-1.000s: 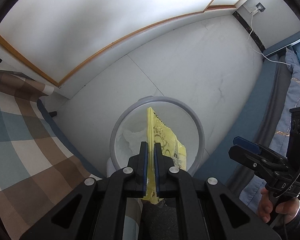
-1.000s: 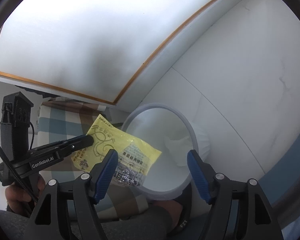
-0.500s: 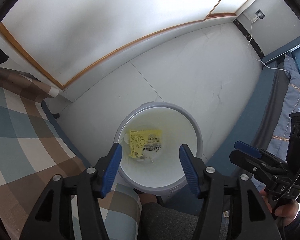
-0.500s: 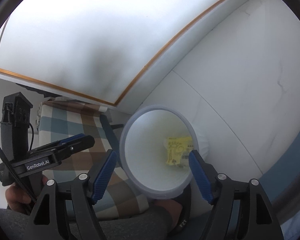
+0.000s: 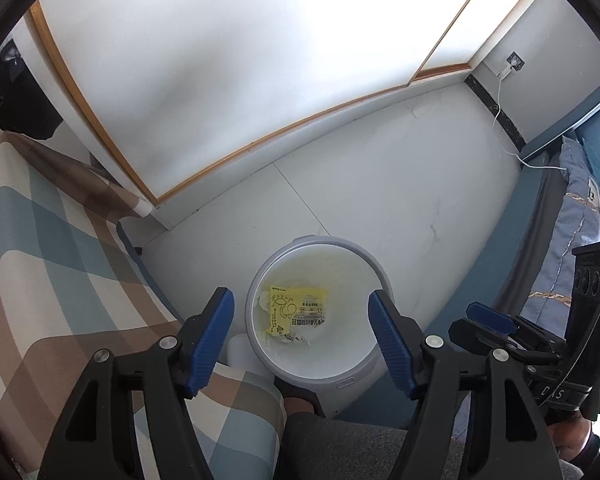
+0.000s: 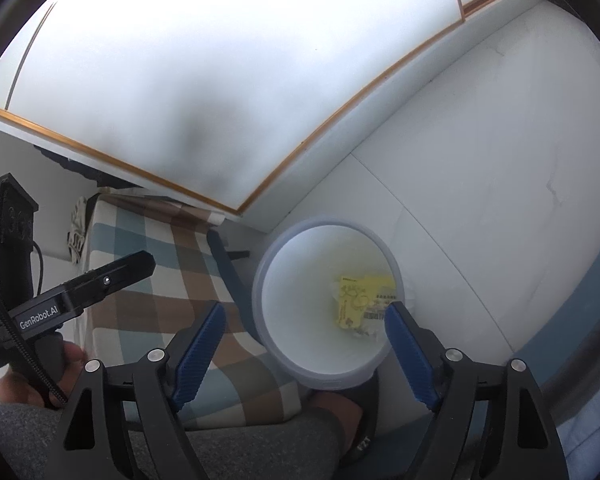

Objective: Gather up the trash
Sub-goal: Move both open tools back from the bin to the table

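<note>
My left gripper (image 5: pixel 302 330) and right gripper (image 6: pixel 304 346) have just spread, empty – the yellow wrapper (image 5: pixel 296 312) lies below them in the bin (image 5: pixel 374 376); swinging low could topple it

Black tool (image 5: pixel 301 338) (blue ribbed pads (image 5: pixel 212 334))

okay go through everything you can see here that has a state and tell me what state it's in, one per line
Left gripper: open, nothing between its fingers, jaws just opened wider.
Right gripper: open, empty, jaws just opened wider.
Yellow wrapper: lying flat at the bottom of the bin.
Bin: upright on the floor, lidless, white liner inside.
Charger cable: plugged into the wall socket.
</note>
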A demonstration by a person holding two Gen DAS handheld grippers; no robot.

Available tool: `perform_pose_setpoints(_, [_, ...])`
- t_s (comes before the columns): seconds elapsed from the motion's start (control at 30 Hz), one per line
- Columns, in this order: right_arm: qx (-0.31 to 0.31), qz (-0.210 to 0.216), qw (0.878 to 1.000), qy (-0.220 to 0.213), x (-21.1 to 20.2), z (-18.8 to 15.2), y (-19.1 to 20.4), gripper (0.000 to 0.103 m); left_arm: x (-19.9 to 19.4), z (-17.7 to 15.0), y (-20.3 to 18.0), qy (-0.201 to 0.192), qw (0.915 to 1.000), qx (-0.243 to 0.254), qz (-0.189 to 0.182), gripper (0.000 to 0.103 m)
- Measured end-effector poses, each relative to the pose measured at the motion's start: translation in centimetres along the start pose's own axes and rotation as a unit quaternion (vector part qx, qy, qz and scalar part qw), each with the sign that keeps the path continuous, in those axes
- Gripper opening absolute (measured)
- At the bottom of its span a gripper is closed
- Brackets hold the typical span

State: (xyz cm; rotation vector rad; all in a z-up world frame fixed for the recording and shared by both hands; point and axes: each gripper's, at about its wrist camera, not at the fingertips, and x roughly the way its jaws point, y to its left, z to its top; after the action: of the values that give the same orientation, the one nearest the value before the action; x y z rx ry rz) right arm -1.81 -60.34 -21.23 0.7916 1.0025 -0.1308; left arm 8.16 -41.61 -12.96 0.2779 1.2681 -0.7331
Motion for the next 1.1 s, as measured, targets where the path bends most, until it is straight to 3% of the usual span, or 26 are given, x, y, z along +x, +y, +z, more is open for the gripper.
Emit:
perform_pose_setpoints(0.37, [-0.034,-0.006,0.998,-0.06,-6.4,-0.3,4.2,0.084,-6.3,-1.8,1.7,-0.078,0.9965,-0.029,0.011,0.069])
perform_pose_setpoints(0.63, [-0.081,0.002,0.989,-0.124,-11.7,-0.9,9.9,0.086,-12.3,-4.1,4.5,-0.163,0.9851,-0.048,0.028,0.069])
perform_pose_setpoints(0.83, [-0.112,0.039,0.976,-0.184,-15.2,-1.8,15.7,0.086,-17.3,-6.0,7.1,-0.23,0.969,-0.071,0.054,0.069])
perform_pose_setpoints(1.1, [-0.177,0.086,0.956,-0.215,-16.3,-4.4,23.9,0.086,-23.1,-9.6,12.4,-0.308,0.9405,-0.106,0.097,0.069])
